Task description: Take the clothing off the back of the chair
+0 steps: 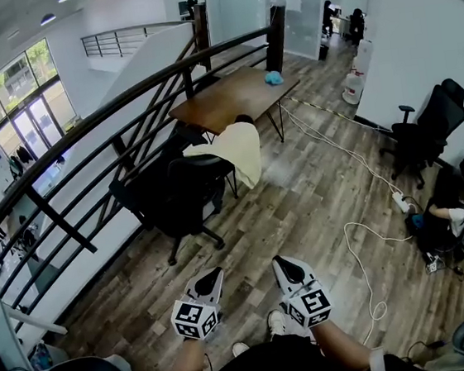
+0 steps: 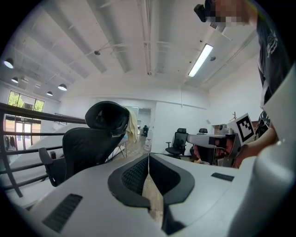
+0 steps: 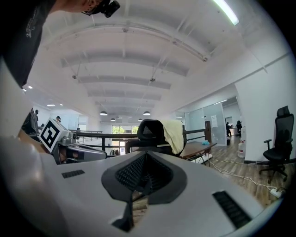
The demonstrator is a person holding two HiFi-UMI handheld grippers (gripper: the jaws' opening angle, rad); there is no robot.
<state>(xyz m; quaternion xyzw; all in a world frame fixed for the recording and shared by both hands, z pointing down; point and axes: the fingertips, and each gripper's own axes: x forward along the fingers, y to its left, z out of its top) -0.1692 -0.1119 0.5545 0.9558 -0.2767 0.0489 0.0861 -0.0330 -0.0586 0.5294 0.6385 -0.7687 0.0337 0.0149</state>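
A pale yellow garment [image 1: 239, 150] hangs over the back of a black office chair [image 1: 185, 196] beside a brown table [image 1: 230, 96]. The same garment [image 3: 174, 134] drapes the chair's headrest [image 3: 150, 131] in the right gripper view, and shows as a strip [image 2: 132, 126] behind the chair [image 2: 92, 143] in the left gripper view. My left gripper [image 1: 213, 277] and right gripper [image 1: 284, 266] are side by side near my body, well short of the chair, both shut with nothing in them.
A dark railing [image 1: 116, 119] runs along the left past the chair. White cables [image 1: 356, 233] trail over the wooden floor on the right. Another black chair [image 1: 427, 129] stands at the right wall, and a seated person [image 1: 451, 209] is below it.
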